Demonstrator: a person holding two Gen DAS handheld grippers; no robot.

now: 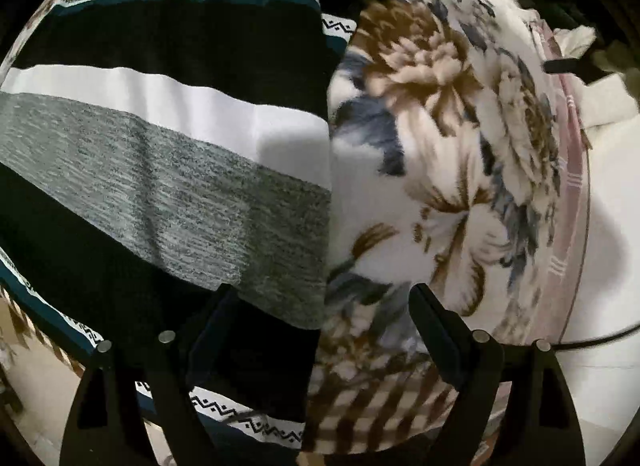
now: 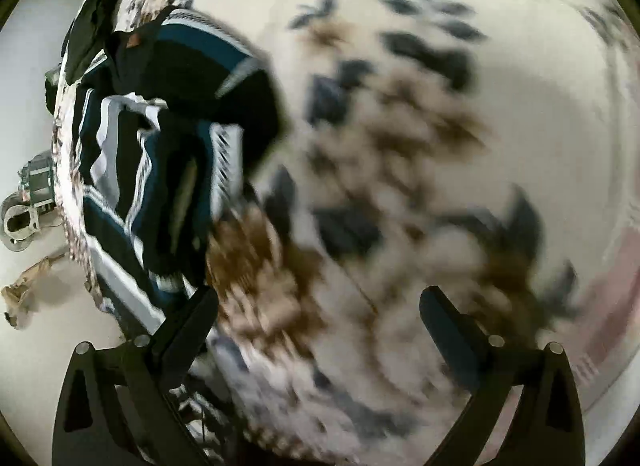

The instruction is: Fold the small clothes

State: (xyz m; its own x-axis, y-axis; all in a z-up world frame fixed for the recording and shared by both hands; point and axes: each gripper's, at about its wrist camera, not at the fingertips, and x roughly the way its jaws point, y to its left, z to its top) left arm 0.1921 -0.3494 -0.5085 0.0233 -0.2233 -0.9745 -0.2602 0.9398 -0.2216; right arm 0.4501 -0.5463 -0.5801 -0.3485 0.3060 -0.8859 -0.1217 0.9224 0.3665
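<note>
Both grippers stand open with nothing between the fingers. Left gripper (image 1: pixel 320 306) hangs over the near right edge of the striped garment (image 1: pixel 160 153), its left finger above the dark band and its right finger above the floral blanket (image 1: pixel 440 125). Right gripper (image 2: pixel 320 306) hovers over bare blanket, its view blurred, with the garment lying well to its left.

The garment lies flat on the blanket in the left wrist view; its black, white and grey bands run left to right, slanting nearer toward the right, which I take as its long axis.

Closing here could pinch the fluffy blanket together with the hem and drag both.
</note>
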